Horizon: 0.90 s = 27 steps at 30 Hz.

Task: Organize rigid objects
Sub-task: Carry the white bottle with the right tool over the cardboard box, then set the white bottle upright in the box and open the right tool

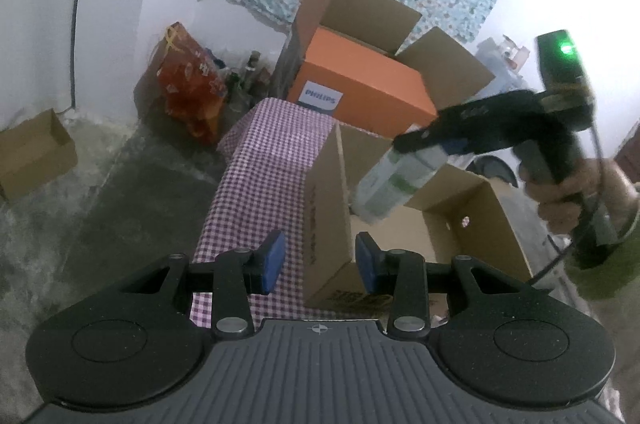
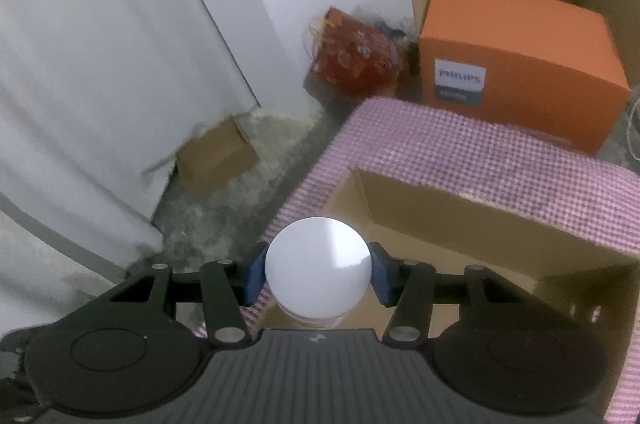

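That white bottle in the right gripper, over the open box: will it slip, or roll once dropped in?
The white bottle looks smooth and glossy, so it may slide in the right gripper, whose pads clamp only its upper end. Its round body will probably roll on the flat floor of the cardboard box. It seems rigid, unlikely to deform.

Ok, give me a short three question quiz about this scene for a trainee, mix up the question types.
1. True or false: the right gripper is shut on a white cylindrical container with green markings.
2. Multiple choice: the open brown cardboard box stands on A) the grey floor, B) the purple-and-white checked cloth, C) the orange printed carton.
3. Fill in: between the blue pads of the left gripper there is ____.

Key:
1. True; its pads press both sides of the container, which hangs tilted over the open box.
2. B.
3. Nothing; its jaws stand apart, empty.
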Each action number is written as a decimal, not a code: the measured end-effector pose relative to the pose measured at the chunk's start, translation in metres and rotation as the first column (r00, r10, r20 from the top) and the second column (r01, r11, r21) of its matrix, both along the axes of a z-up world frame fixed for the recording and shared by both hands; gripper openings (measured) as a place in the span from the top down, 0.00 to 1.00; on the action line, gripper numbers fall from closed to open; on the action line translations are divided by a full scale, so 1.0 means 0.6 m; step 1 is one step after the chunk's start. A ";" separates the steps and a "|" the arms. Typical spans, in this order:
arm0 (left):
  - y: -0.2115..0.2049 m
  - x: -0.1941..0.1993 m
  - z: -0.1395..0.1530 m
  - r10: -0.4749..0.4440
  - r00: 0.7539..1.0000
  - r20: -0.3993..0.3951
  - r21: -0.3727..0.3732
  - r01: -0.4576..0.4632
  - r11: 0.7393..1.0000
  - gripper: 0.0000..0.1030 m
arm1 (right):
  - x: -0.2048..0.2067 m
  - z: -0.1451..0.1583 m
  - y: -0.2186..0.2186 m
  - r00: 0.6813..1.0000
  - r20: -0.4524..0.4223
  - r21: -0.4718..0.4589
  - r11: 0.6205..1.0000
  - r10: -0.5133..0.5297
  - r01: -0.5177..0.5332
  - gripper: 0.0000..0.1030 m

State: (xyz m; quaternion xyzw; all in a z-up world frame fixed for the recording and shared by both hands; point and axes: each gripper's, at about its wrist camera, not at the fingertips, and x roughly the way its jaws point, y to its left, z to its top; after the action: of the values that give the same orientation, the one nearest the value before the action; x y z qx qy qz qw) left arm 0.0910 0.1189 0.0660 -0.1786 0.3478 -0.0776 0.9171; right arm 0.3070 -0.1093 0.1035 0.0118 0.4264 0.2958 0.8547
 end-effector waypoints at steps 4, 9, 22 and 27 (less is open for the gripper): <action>-0.007 -0.006 -0.001 -0.012 1.000 -0.004 0.008 0.012 1.000 0.63 | 0.004 -0.039 0.025 1.000 -0.008 -0.085 0.996 0.001 -0.002 0.46; -0.011 -0.015 -0.004 -0.020 1.000 -0.012 0.011 0.020 1.000 0.63 | 0.005 -0.093 0.063 1.000 -0.024 -0.198 0.980 0.013 -0.017 0.46; -0.031 -0.046 0.010 -0.031 0.999 0.017 0.043 0.030 0.999 0.61 | -0.024 -0.052 0.032 1.000 -0.023 -0.115 0.993 0.001 -0.004 0.39; -0.051 -0.071 0.027 -0.059 0.997 0.050 0.058 0.056 0.997 0.57 | -0.081 0.000 -0.036 1.000 -0.003 0.048 0.999 -0.002 0.002 0.39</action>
State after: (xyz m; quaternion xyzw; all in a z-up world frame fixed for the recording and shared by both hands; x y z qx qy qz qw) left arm 0.0485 0.0884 0.0822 -0.1403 0.3310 -0.0985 0.9279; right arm 0.2582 -0.1309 0.1034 0.0332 0.4206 0.3049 0.8538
